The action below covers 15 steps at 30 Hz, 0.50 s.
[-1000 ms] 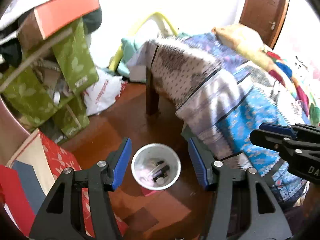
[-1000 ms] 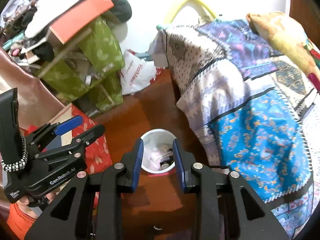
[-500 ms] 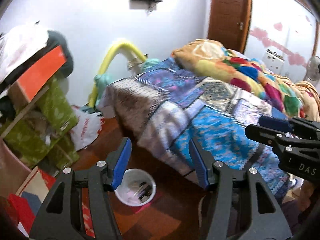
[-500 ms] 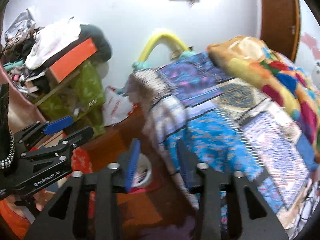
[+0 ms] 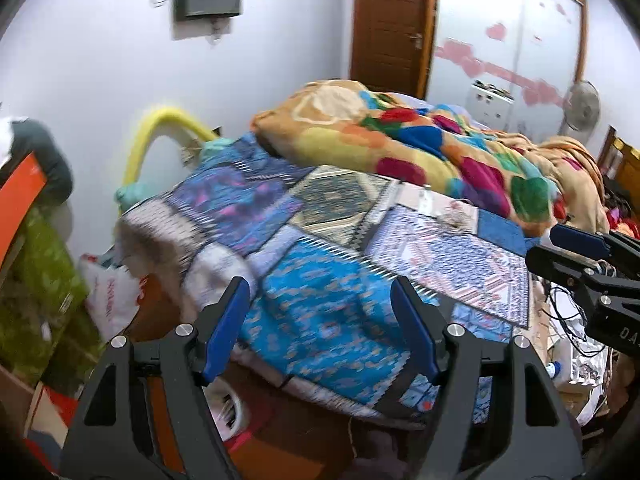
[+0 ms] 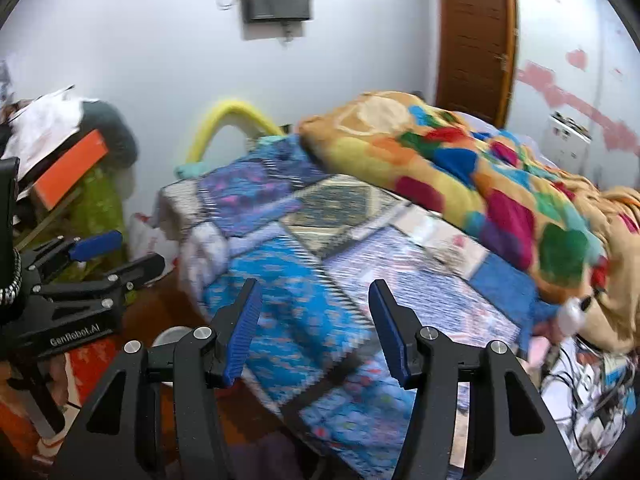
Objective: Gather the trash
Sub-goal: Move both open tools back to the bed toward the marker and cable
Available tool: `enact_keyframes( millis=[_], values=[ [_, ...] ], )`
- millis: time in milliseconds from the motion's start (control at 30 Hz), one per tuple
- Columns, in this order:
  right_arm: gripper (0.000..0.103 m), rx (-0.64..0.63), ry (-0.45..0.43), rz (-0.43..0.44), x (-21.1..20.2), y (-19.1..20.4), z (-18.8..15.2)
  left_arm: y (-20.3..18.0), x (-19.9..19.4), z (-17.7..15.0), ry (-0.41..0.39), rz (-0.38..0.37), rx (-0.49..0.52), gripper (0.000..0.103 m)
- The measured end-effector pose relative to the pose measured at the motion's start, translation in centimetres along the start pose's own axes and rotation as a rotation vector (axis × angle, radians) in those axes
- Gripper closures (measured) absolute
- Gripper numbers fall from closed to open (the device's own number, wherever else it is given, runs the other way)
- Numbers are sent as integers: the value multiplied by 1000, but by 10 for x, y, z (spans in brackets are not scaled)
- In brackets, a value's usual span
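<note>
A white trash bin (image 5: 230,408) stands on the wooden floor by the bed, mostly hidden behind my left gripper's left finger; its rim also peeks out in the right wrist view (image 6: 172,334). My left gripper (image 5: 320,328) is open and empty, raised over the edge of the bed. My right gripper (image 6: 316,328) is open and empty, also pointing over the bed. Each gripper shows in the other's view, the right one at the right edge (image 5: 584,256) and the left one at the left edge (image 6: 100,256).
A bed with a blue patchwork cover (image 5: 328,320) and a bright multicoloured blanket (image 5: 420,148) fills the middle. Stacked green and orange boxes (image 6: 80,184) and a white plastic bag (image 5: 112,300) stand at left. Cables and clutter (image 6: 592,392) lie at lower right. A brown door (image 5: 392,24) is behind.
Both grippers have tilted up and away from the bin toward the bed. The bin has slid to the bottom of both views. The right gripper has opened wider.
</note>
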State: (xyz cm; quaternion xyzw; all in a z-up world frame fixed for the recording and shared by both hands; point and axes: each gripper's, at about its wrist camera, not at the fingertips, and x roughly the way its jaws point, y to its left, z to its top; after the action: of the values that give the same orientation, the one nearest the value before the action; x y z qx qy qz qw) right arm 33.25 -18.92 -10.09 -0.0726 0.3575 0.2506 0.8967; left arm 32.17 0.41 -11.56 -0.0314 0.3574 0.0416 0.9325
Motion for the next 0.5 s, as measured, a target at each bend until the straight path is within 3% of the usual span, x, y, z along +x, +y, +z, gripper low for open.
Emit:
enact_keyframes(
  millis=[200,500],
  values=[
    [51,79,31,-72,11,-56,-8,-49,35,18,2,-81,73,31],
    [51,179,100,-95,53,-120,-17,-96,116,38,65,-159,135,31]
  ],
)
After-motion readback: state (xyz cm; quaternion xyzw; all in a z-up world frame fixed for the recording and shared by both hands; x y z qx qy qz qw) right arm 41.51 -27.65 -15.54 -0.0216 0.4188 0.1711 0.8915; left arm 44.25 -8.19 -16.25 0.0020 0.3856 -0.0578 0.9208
